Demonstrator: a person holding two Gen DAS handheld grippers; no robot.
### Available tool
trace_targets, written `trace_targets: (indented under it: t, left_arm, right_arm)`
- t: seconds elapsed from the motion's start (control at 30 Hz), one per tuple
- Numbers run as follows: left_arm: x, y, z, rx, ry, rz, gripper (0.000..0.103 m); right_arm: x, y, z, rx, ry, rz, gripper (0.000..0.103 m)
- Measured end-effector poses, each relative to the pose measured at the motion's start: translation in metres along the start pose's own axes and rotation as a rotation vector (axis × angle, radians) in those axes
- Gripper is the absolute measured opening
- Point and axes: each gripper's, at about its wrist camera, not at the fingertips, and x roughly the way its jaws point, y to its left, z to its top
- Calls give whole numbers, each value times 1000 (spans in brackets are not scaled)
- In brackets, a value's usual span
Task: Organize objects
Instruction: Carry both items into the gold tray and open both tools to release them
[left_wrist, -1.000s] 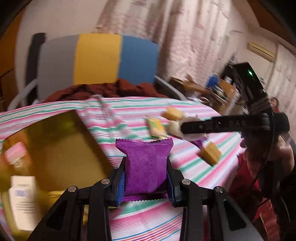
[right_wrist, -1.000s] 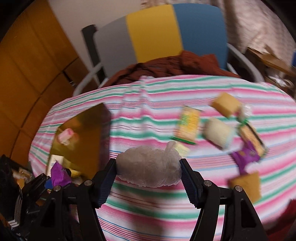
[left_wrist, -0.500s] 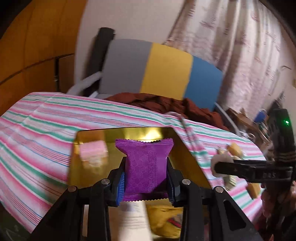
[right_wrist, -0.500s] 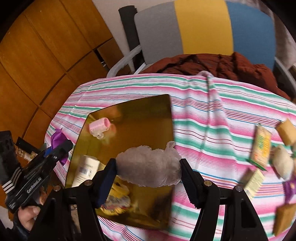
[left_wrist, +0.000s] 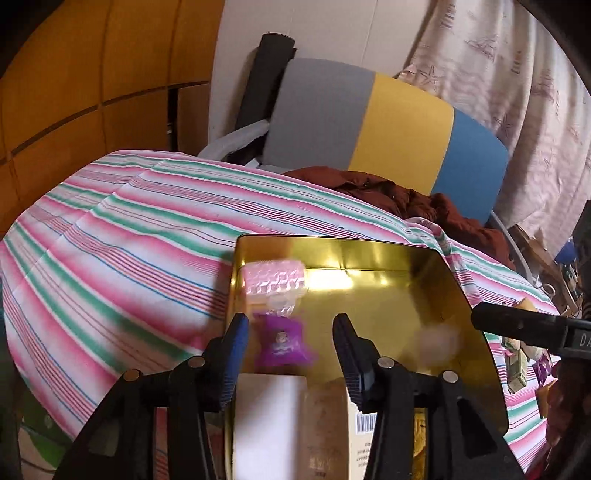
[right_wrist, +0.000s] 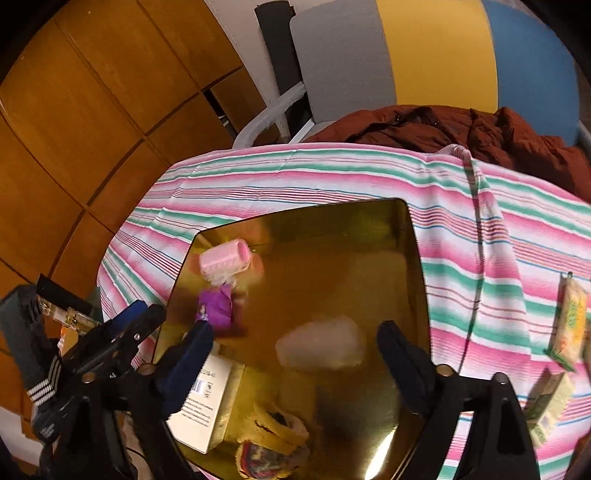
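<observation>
Gold metal fills both of my views: the gold tray (right_wrist: 369, 236) sits on the striped cloth (left_wrist: 110, 236) toward the left edge of the desk, and both loads have just left my grippers. The left gripper (left_wrist: 291, 343) has its jaws spread with nothing between them; the purple packet (left_wrist: 282, 341) it was clamping half a second ago is now blurred below them, near the tray's left wall, just beside the pink roller (left_wrist: 275, 280). I cannot tell whether the packet is down flat or in mid-drop. The right gripper (right_wrist: 295, 354) is likewise wide open, and the white wrapped bundle (right_wrist: 319, 347) it held a moment ago shows as a soft smear over the bare middle of the tray. So I judge both releases done and two more things sorted into the tray.

Against a second ago, both grippers have swung from over the loose snacks near the desk's right edge to above the tray. A white box (right_wrist: 201, 402) and a yellow item (right_wrist: 273, 439) already lie at the tray's near end. More snack packets (right_wrist: 569, 321) remain out on the cloth near the right edge, well apart from the tray, so I'd go back there next, keeping the two grippers from crossing.
</observation>
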Motion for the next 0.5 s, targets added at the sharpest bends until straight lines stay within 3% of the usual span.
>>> trace_targets:
  t: [0.2,0.33,0.5]
  left_arm:
    - [-24,-5,-2,8,-45,14,48]
    - [-44,-18,-2,29,-84,17,48]
    - [-62,-42,-5,80,-124,11,49]
  right_arm:
    - [-17,8,-11,-22,-46,-37,96]
    - [-42,15,-24,-55,-136,-111,103]
    - [-64,22,-39,-97,-217,-212,103]
